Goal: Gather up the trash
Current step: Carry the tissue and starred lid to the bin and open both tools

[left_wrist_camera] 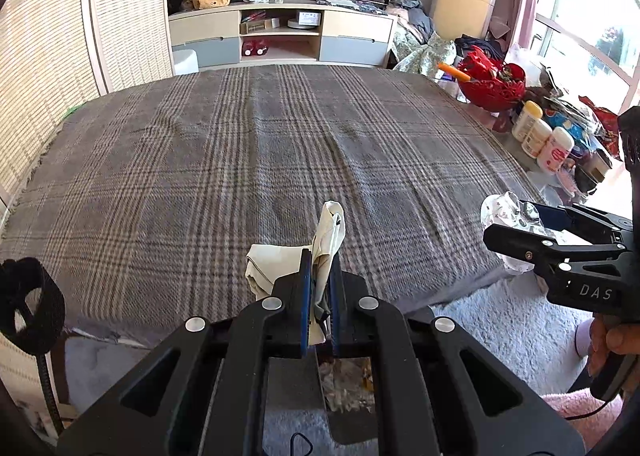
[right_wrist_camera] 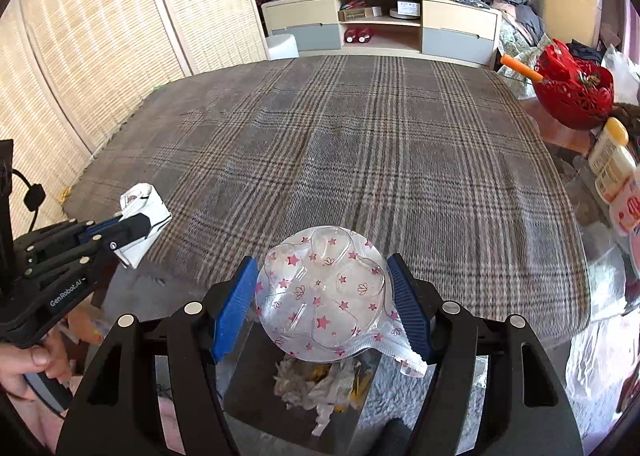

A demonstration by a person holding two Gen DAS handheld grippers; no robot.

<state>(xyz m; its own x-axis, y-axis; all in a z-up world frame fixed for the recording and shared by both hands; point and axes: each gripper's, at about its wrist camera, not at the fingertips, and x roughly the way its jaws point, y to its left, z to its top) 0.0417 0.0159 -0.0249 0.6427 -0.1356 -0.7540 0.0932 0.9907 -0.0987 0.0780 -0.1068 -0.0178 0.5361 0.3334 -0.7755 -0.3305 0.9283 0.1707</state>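
With our left gripper (left_wrist_camera: 320, 288) clamped on crumpled paper (left_wrist_camera: 320, 252) and our right gripper (right_wrist_camera: 324, 296) pinching a star-printed plastic wrapper (right_wrist_camera: 324, 296) past the plaid blanket's (right_wrist_camera: 360, 144) near edge, above the trash bin (right_wrist_camera: 320, 388), we risk the slick wrapper slipping out beside it.

A: Where's the blanket (right_wrist_camera: 360, 144)?
B: Centre frame. TV cabinet (right_wrist_camera: 380, 26) behind it, top; bowl (right_wrist_camera: 574, 90) upper right.
A: Bin (right_wrist_camera: 320, 384)?
B: Bottom centre, before the blanket.

Grey plaid blanket (left_wrist_camera: 240, 144), pink-starred wrapper (right_wrist_camera: 324, 292)
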